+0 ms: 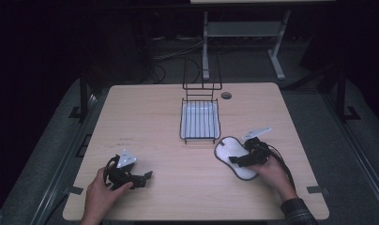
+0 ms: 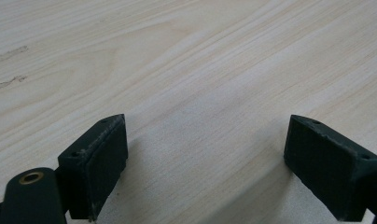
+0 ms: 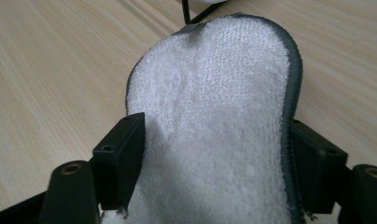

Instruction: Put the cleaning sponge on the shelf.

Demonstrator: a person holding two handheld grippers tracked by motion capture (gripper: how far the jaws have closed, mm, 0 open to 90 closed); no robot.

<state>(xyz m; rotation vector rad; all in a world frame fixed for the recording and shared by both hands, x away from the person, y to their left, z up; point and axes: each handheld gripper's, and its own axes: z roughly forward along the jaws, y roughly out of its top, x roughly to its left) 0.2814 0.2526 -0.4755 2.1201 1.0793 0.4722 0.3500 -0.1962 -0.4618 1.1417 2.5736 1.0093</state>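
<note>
Pale wood table [image 1: 178,154]; white fleecy insole [image 3: 224,130] bears no legible writing.

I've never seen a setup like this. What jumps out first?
The white fleecy insole with a grey rim, lying at the table's right front, with the right tool closed around its sides. Behind it, mid-table, stands a black wire rack. At the left front, the left tool sits open over bare wood.
</note>
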